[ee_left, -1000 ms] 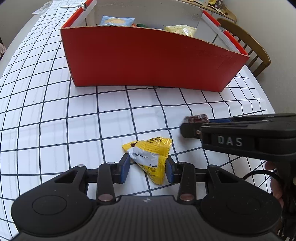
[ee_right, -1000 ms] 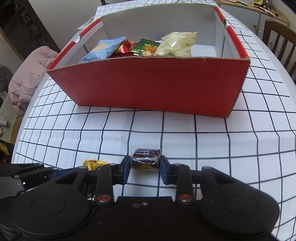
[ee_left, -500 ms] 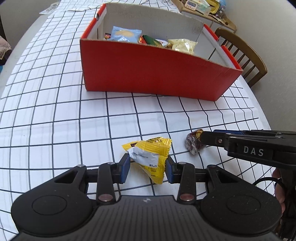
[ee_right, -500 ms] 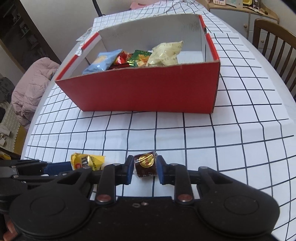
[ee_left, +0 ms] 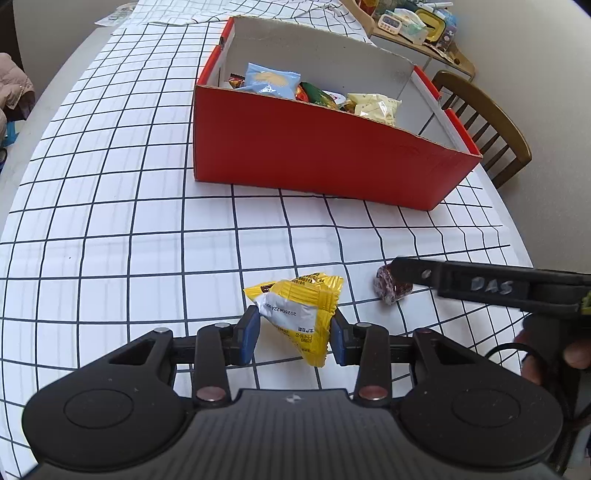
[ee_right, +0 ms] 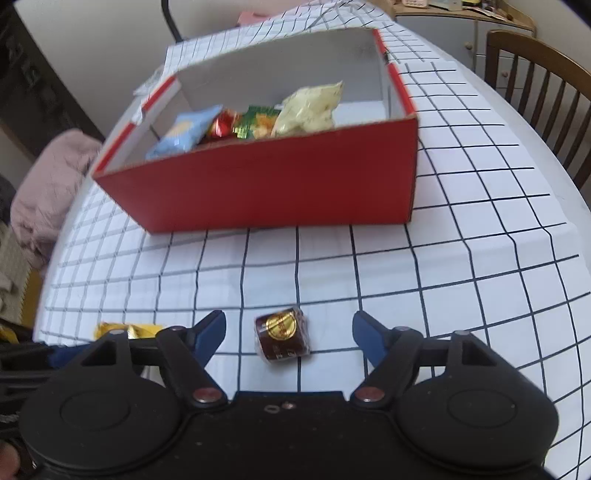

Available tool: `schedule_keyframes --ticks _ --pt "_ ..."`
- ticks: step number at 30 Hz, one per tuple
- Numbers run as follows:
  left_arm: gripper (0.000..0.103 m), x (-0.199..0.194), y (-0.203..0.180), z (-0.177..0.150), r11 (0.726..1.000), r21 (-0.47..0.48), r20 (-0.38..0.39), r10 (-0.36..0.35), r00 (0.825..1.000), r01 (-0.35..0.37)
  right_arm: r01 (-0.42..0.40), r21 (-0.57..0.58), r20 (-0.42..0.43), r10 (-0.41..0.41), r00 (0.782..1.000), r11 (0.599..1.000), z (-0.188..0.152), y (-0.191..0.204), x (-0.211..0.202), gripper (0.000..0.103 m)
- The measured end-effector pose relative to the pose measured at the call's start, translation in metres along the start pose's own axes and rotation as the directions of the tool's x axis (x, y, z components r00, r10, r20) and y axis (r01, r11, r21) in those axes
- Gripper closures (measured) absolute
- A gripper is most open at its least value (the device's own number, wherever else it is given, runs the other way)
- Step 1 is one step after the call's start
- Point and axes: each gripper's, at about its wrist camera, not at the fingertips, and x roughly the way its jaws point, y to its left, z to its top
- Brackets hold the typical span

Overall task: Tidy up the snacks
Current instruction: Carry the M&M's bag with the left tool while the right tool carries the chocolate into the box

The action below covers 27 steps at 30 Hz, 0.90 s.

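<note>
My left gripper [ee_left: 294,338] is shut on a yellow and white snack packet [ee_left: 300,312] and holds it above the checked tablecloth. My right gripper [ee_right: 289,330] is open, and a dark brown wrapped sweet [ee_right: 282,338] with a gold seal sits between its fingers without touching them. The sweet also shows in the left wrist view [ee_left: 390,288] beside the right gripper's finger. The red cardboard box [ee_left: 325,155] stands farther back and holds a blue packet [ee_left: 269,79], a green packet [ee_right: 258,122] and a pale yellow packet [ee_right: 310,109].
A wooden chair [ee_left: 484,122] stands at the table's right edge, also seen in the right wrist view [ee_right: 543,85]. A cabinet with clutter [ee_left: 417,26] is behind the box. Pink fabric [ee_right: 51,177] lies off the table's left side.
My right gripper has opened and let go of the brown sweet. Both grippers have pulled back and up from the box, the left still holding the yellow packet.
</note>
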Motion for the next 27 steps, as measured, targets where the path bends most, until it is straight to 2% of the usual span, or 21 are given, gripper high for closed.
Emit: schedule_keyframes --ticks 3,10,14,20,27 --pt "0.065 -0.001 0.002 -0.002 1.000 -0.005 0.000 0.003 1.000 -0.003 0.012 -0.034 -0.029 -0.013 0.999 0.999 -0.001 0.006 0.012 0.035" --pt "0.065 0.000 0.008 -0.005 1.000 -0.015 -0.009 0.009 1.000 -0.009 0.039 -0.135 -0.054 -0.046 0.997 0.990 -0.001 0.025 0.025 0.057" --pt "0.065 -0.001 0.008 -0.005 1.000 -0.015 -0.006 0.009 1.000 -0.009 0.049 -0.145 -0.054 -0.057 0.997 0.988 -0.002 0.025 0.025 0.068" --pt "0.065 -0.002 0.010 -0.004 1.000 -0.021 -0.004 0.013 1.000 -0.013 0.071 -0.149 -0.038 -0.077 0.996 0.986 -0.002 0.023 0.021 0.074" --pt "0.065 -0.006 0.009 -0.002 1.000 -0.018 0.003 0.024 1.000 -0.024 0.024 -0.104 -0.019 -0.026 0.999 0.994 -0.004 0.018 -0.002 0.075"
